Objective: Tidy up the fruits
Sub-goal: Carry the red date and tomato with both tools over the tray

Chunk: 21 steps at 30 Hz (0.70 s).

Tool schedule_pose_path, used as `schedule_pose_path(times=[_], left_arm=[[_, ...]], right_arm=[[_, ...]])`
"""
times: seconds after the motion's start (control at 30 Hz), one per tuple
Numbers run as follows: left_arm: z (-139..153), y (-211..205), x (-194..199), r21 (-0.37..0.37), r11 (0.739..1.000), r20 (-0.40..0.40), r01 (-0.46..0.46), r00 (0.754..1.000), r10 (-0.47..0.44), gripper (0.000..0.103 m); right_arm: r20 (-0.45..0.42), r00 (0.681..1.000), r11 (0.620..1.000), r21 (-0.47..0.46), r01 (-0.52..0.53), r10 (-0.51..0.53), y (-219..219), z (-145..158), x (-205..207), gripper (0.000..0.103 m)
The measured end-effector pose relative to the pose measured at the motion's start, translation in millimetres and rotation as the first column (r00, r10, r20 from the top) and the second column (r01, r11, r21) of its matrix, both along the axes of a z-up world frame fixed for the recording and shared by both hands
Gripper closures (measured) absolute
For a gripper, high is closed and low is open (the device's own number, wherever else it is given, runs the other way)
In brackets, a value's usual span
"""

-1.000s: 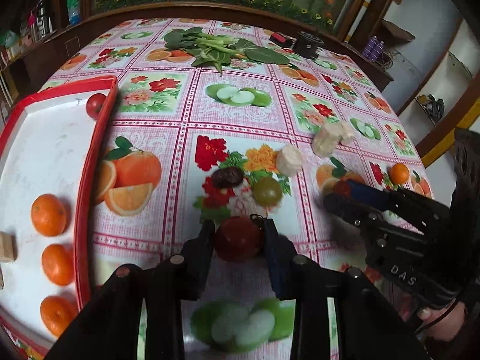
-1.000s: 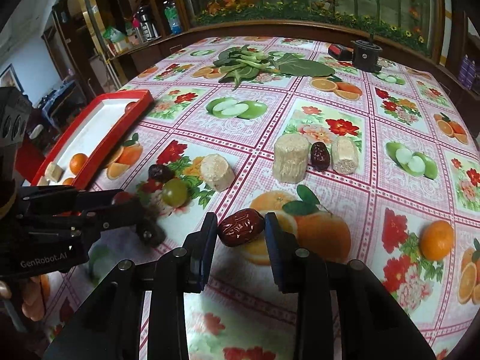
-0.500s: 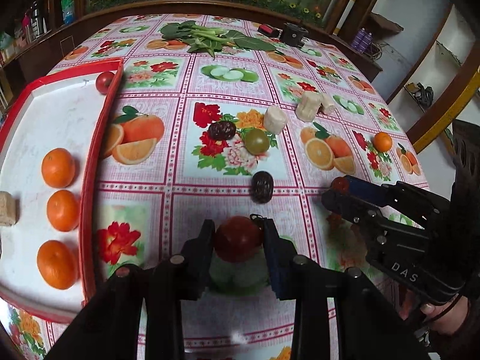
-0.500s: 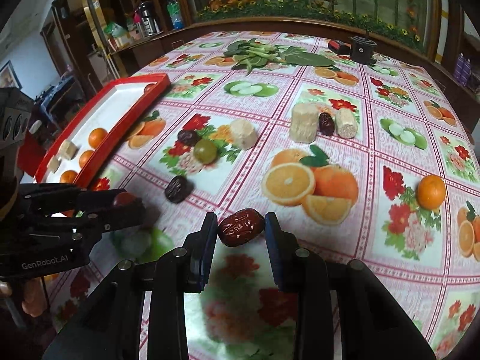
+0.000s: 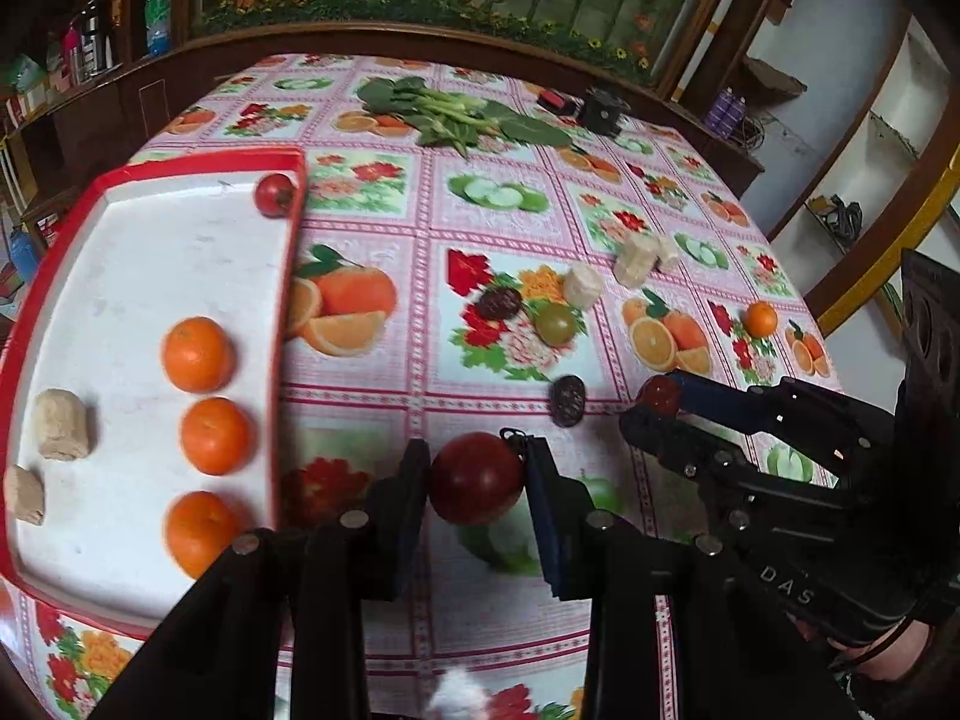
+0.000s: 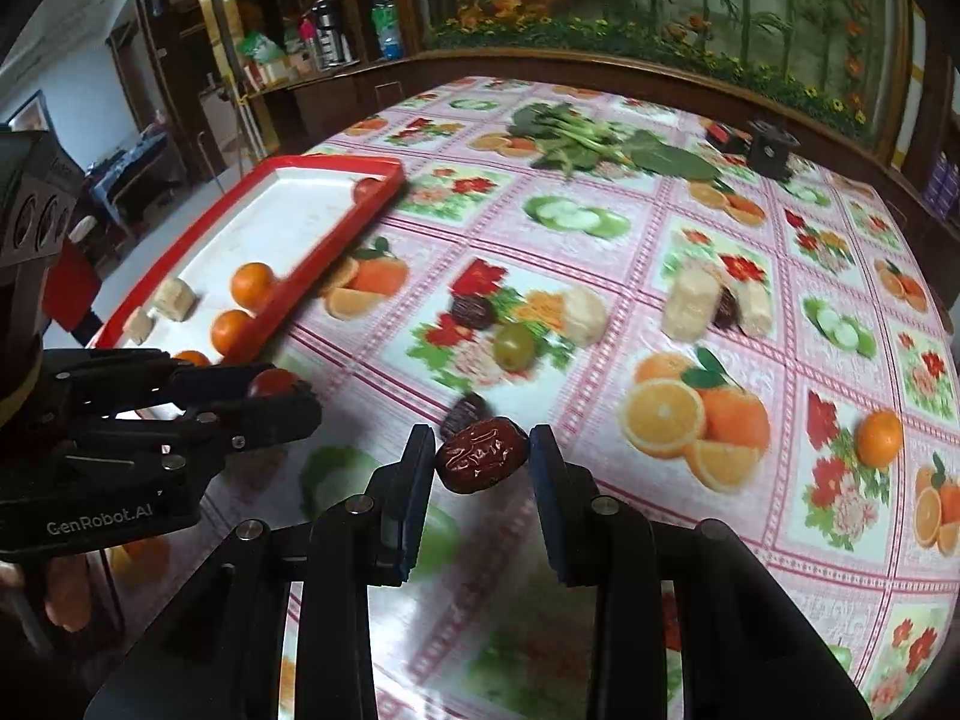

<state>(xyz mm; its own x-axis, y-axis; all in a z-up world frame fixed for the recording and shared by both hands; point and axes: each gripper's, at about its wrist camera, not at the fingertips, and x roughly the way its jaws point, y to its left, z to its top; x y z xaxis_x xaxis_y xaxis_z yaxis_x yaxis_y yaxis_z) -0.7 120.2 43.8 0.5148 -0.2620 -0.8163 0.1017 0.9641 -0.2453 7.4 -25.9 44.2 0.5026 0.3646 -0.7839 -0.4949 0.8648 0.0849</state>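
A fruit-print tablecloth (image 5: 372,228) bears a red tray (image 5: 288,276), greens (image 5: 456,114), dates and a green tomato (image 5: 555,324).

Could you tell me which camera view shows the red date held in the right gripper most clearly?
The right wrist view: the red date sits centred between that gripper's pads, wrinkled skin plain. The left wrist view shows only its rounded end past the right gripper.

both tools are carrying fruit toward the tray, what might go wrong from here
1. The round red tomato is pinched only at its sides by the left tool, so it may slip or bruise.
2. The red date in the right tool is held by its ends and could pivot out.
3. The red tray has a raised rim; a low approach could clip it.
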Motion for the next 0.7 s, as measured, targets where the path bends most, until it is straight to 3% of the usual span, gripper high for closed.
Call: schedule_pose_path(times=[0.37,0.7], left_arm=[[14.2,69.7,3.5,0.0,0.992,0.026,-0.127,0.992,0.127,0.068],[19.8,147.0,21.0,0.041,0.962,0.047,-0.27,0.962,0.268,0.068]], right_arm=[[0.037,0.993,0.994,0.015,-0.112,0.112,72.6,23.5,20.5,0.071],[0.049,0.972,0.972,0.035,-0.231,0.229,160.3,30.0,49.7,0.071]])
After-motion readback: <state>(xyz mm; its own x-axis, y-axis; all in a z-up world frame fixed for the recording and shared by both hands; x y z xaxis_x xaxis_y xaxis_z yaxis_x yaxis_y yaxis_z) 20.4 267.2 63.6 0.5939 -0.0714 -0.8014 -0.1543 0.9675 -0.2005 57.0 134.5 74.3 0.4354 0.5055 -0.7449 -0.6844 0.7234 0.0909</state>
